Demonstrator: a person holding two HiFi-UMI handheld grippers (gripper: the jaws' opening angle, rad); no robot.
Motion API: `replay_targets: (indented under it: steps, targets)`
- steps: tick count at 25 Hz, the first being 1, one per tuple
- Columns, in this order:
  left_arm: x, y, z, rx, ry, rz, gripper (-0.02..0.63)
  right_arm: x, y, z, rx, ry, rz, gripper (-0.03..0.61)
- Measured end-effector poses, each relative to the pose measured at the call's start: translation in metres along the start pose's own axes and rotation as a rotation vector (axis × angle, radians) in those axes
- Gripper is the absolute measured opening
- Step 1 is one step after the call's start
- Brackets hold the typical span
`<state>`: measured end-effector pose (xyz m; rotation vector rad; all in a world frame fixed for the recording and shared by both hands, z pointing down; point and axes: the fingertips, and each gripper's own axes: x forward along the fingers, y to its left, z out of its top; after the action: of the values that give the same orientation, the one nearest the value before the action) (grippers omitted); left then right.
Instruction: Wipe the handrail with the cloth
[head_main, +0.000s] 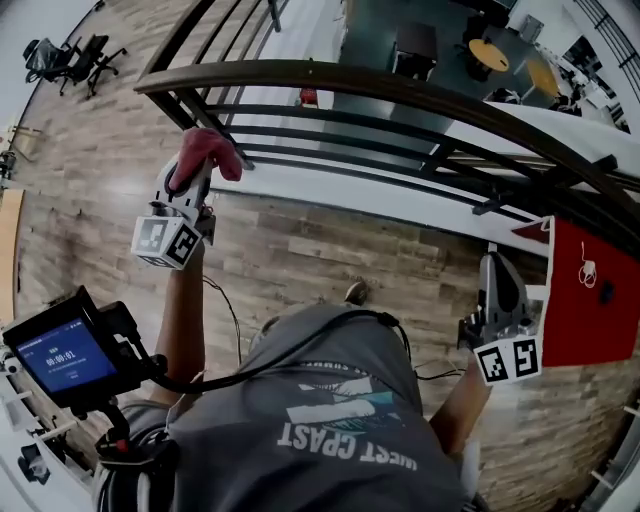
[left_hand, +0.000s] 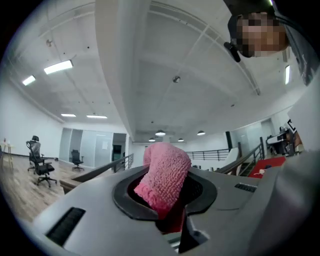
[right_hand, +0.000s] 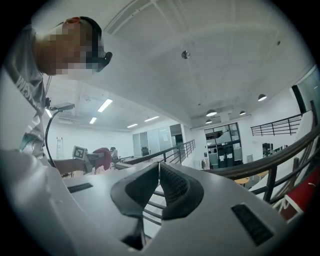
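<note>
- Left gripper (head_main: 197, 172): jaws clamped on a pink cloth (head_main: 210, 150). Its own view shows the cloth (left_hand: 165, 172) bunched between the pads and standing up out of them.
- Cloth position: in the head view it sits near the left end of the dark curved handrail (head_main: 400, 88), below the top bar and in front of the lower bars. No contact with the top bar is visible.
- Right gripper (head_main: 493, 264): jaws closed together, nothing between them, confirmed in its own view (right_hand: 159, 172). It is held low at the person's right, well apart from the cloth and short of the rail.
- Handrail (right_hand: 280, 152) also passes to the right of the right gripper.
- Surroundings: wooden floor (head_main: 300, 250), red panel (head_main: 585, 300) at right, and a small lit screen (head_main: 62, 355) mounted at the person's left.
</note>
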<state>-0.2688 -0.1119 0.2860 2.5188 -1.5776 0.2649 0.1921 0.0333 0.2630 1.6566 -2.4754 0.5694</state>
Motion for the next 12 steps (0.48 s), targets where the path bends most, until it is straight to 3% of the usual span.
replay_targets:
  steps: [2,6,9,12]
  targets:
    - [0.012,0.023,-0.004,0.044,0.009,0.06,0.087,0.016,-0.006,0.006,-0.022,-0.003,0.032,0.008]
    - [0.027,0.059,0.025,0.182,0.019,0.137,0.087,0.041,0.017,0.039,-0.071,-0.059,0.112,0.008]
    - [0.021,0.05,0.027,0.194,0.032,0.197,0.087,0.052,0.048,0.098,-0.245,-0.089,0.211,0.008]
    - [0.029,0.056,0.038,0.203,0.034,0.224,0.087,0.076,0.085,0.13,-0.394,-0.122,0.274,0.008]
